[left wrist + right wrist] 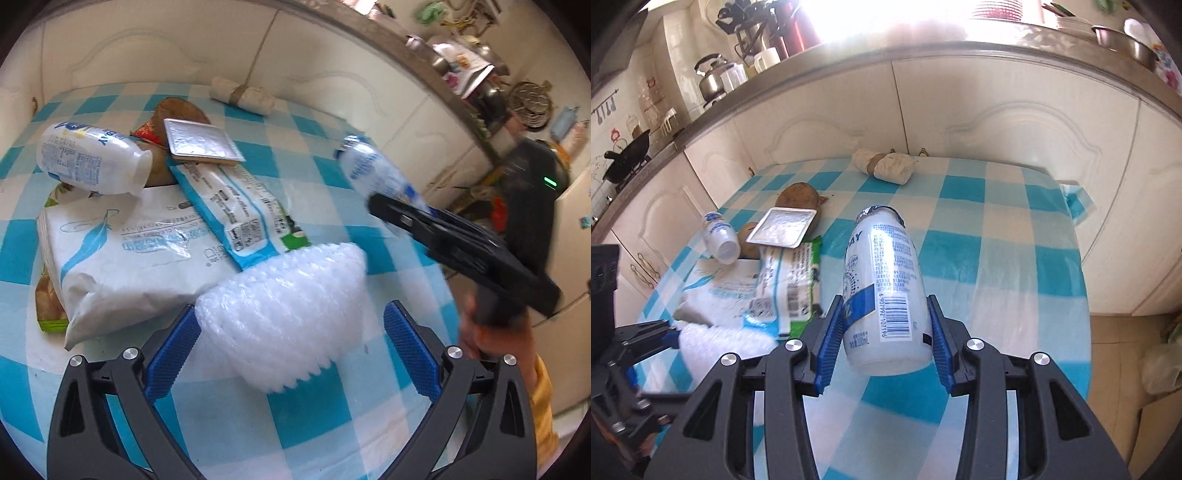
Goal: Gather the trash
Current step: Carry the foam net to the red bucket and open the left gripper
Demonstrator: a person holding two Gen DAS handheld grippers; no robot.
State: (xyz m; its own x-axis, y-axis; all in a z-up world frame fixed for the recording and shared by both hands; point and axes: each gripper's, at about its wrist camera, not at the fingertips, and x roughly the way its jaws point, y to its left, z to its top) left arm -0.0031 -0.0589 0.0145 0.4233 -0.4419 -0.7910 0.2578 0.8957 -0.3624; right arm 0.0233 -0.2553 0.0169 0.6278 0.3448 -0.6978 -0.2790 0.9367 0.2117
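My right gripper (pixel 884 325) is shut on a white plastic bottle with a blue label (pixel 882 284), held above the checked tablecloth; the bottle also shows in the left wrist view (pixel 373 173). My left gripper (pixel 291 347) is open around a white foam net sleeve (pixel 288 314); the left pad touches it, the right pad stands apart. Behind it lie a white wipes pack (pixel 125 251), a blue-white wrapper (pixel 236 206), a foil-lidded tray (pixel 199 142), and a second white bottle (pixel 92 162).
A blue-and-white checked cloth (pixel 997 266) covers the table. A rolled cloth bundle (pixel 884 166) lies at the far edge by cream cabinet doors (pixel 997 122). A brown round object (pixel 798 197) sits behind the tray. The floor (pixel 1123 339) is to the right.
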